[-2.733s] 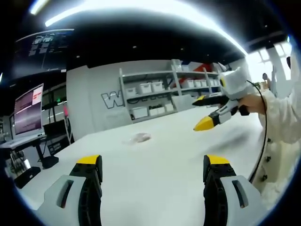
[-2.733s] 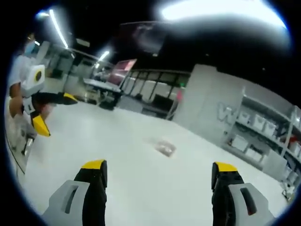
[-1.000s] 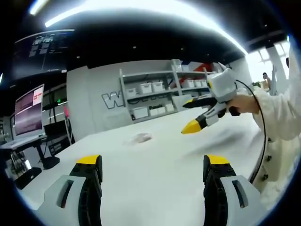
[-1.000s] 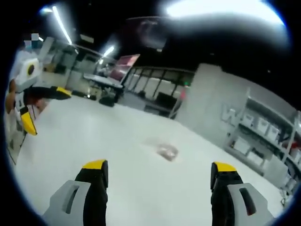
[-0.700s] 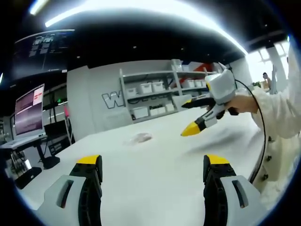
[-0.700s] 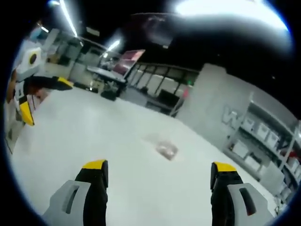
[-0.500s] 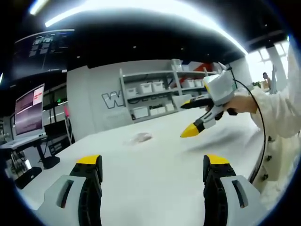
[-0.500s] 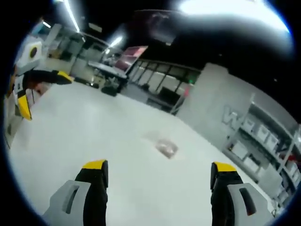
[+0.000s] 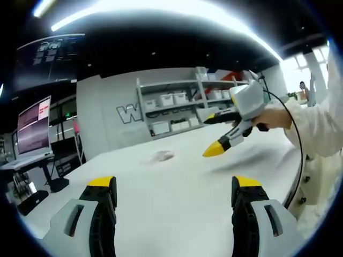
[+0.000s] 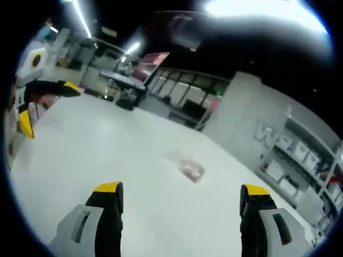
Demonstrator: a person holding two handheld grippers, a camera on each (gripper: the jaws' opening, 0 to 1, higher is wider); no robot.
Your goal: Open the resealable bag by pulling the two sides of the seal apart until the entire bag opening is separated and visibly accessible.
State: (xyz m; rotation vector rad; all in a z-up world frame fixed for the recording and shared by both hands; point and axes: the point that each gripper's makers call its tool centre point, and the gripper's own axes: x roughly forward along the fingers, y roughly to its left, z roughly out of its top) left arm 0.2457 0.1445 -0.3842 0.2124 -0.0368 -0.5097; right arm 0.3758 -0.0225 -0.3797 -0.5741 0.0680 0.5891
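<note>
Both grippers wide open above the table, the bag lying apart from them.

The left gripper (image 9: 174,190) had its yellow-tipped jaws spread wide and held nothing; the right gripper (image 10: 181,195) was the same, jaws far apart and empty. In the left gripper view the right gripper (image 9: 215,133) hung over the white table (image 9: 177,182), held by a hand (image 9: 272,116). The small clear bag (image 10: 191,169) lay flat on the table, well ahead of both. Behind it stood shelves (image 9: 177,110) with bins.

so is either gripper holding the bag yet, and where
Nothing is held. The left gripper and right gripper are open, and the bag lies apart on the table.
</note>
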